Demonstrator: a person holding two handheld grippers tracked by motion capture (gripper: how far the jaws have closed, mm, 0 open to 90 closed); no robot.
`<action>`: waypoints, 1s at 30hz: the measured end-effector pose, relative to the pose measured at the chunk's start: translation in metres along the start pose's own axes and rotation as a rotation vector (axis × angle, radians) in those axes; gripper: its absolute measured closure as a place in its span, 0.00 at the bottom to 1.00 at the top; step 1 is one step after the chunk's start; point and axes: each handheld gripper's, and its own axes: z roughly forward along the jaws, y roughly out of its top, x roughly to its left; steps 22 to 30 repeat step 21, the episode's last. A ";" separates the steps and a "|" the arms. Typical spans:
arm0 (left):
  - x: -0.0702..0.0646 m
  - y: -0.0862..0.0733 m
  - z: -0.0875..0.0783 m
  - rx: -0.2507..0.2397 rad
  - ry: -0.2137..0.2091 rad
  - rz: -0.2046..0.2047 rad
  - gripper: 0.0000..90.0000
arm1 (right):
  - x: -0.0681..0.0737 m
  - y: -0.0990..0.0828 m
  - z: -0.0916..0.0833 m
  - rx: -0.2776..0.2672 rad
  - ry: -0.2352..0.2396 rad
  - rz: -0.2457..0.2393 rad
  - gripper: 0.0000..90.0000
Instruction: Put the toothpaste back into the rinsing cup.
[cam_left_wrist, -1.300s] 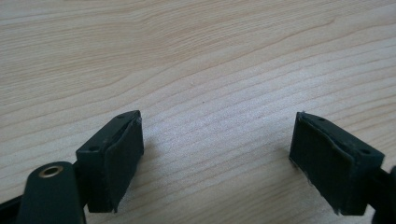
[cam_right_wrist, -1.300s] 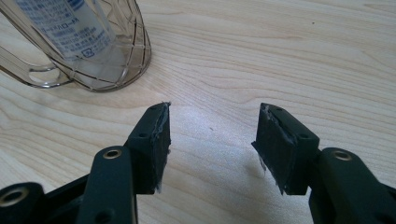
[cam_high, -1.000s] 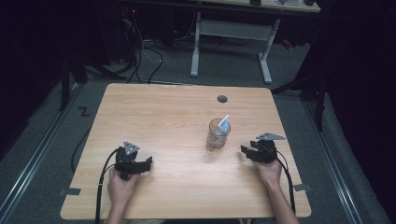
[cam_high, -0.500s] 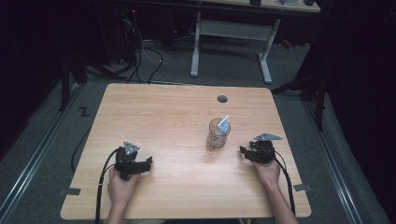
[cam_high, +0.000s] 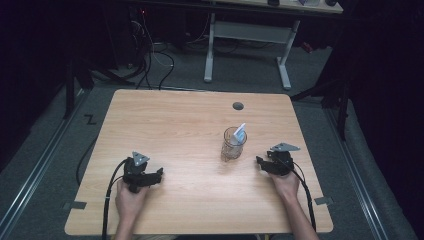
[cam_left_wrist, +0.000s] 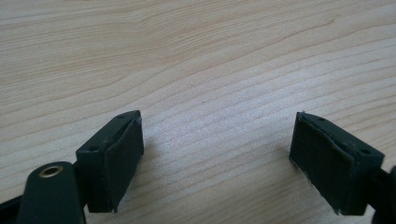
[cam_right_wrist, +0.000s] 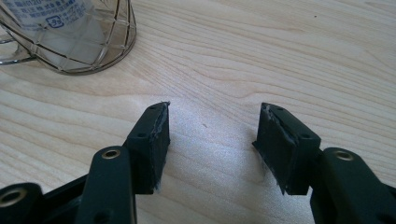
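A wire-mesh cup (cam_high: 233, 146) stands right of the table's middle, with a white and blue tube (cam_high: 240, 133) leaning in it. My right gripper (cam_high: 261, 162) rests on the wood just right of the cup, apart from it, jaws toward it. In the right gripper view the right gripper (cam_right_wrist: 212, 137) is open over bare wood, with the cup (cam_right_wrist: 70, 44) and the printed tube (cam_right_wrist: 56, 16) at the upper left. My left gripper (cam_high: 157, 174) lies near the front left. Seen in its own view, the left gripper (cam_left_wrist: 217, 156) is open with nothing between the jaws.
The wooden table (cam_high: 165, 125) has a round cable hole (cam_high: 238, 106) near its far edge. Beyond it stand a white-legged desk (cam_high: 247, 35) and cables on the dark floor (cam_high: 150, 55). A hand (cam_high: 131, 200) holds each gripper from the front edge.
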 end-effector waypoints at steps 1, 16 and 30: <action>0.000 0.000 0.000 0.000 0.000 0.000 0.19 | 0.000 0.000 0.000 0.000 0.000 -0.003 0.49; 0.000 0.000 0.000 0.000 0.000 0.001 0.19 | 0.000 0.000 0.000 0.003 -0.006 0.004 0.45; 0.000 0.000 0.000 0.000 0.000 0.000 0.19 | 0.000 0.000 0.000 0.003 -0.007 0.004 0.45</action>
